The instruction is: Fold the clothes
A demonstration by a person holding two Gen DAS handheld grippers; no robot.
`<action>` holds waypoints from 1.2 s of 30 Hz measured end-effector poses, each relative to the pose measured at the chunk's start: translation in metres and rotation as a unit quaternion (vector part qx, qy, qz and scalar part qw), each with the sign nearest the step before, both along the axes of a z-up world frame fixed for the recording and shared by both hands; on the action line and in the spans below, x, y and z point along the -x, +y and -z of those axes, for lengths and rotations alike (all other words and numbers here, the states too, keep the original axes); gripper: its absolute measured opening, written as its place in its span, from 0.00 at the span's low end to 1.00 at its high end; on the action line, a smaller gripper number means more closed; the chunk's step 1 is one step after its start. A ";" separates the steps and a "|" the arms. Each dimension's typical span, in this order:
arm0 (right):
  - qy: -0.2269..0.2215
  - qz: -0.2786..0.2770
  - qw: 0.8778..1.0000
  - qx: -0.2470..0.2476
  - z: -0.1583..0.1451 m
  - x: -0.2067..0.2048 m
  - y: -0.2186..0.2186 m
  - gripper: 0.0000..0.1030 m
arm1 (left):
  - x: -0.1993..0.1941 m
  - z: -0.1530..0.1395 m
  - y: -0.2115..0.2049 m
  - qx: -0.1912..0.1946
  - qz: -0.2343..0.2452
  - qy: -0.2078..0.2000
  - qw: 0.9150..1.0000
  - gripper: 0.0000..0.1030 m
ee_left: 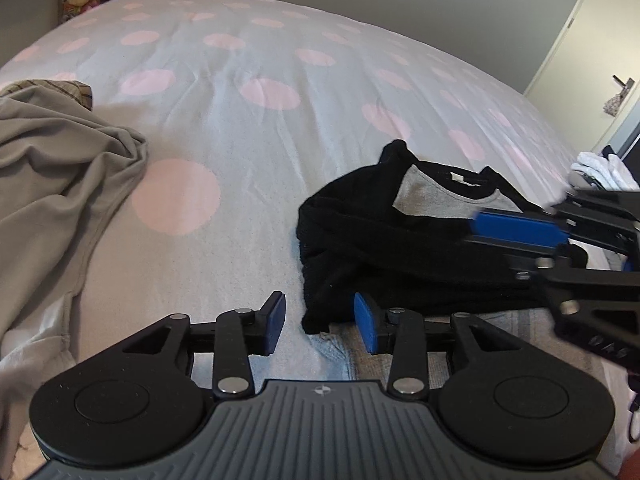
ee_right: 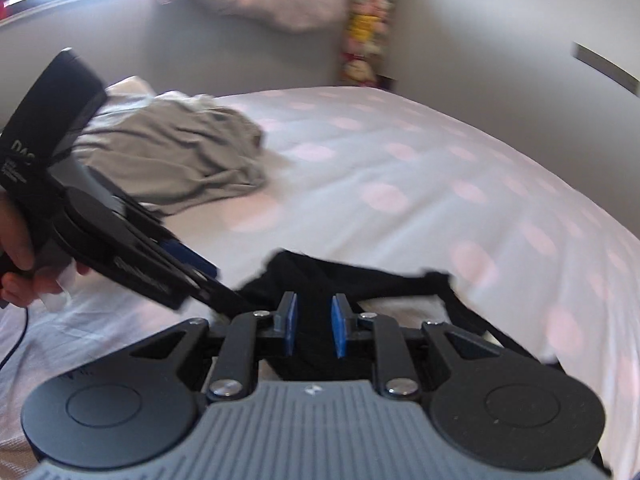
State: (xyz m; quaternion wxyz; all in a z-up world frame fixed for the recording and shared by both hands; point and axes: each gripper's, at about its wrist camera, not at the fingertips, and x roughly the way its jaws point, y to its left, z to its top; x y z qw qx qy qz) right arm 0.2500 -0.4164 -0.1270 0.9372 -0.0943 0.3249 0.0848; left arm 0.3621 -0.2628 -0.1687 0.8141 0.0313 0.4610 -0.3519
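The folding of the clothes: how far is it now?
Early. In hand: the black garment, crumpled on the bed, lies between the right gripper fingers; the left gripper is open beside it. Left: the grey garment, unfolded in a heap.

Open bedspread (ee_left: 248, 128) between the grey clothes heap (ee_left: 60, 152) and black garment (ee_left: 360, 240) (1 wide lane) allows passage.
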 end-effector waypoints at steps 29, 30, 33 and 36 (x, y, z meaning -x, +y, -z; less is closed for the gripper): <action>0.075 0.009 0.997 0.010 0.022 -0.115 -0.021 0.02 | -0.015 0.014 0.004 0.018 0.019 0.041 0.999 0.07; 0.077 0.019 0.997 0.017 0.025 -0.121 -0.024 0.02 | -0.015 0.014 0.004 0.017 0.020 0.041 0.999 0.07; 0.093 0.031 0.995 0.015 0.035 -0.132 -0.032 0.02 | -0.017 0.014 0.005 0.018 0.020 0.044 0.999 0.06; 0.094 0.031 0.995 0.014 0.037 -0.130 -0.035 0.03 | -0.019 0.014 0.005 0.021 0.019 0.048 0.998 0.06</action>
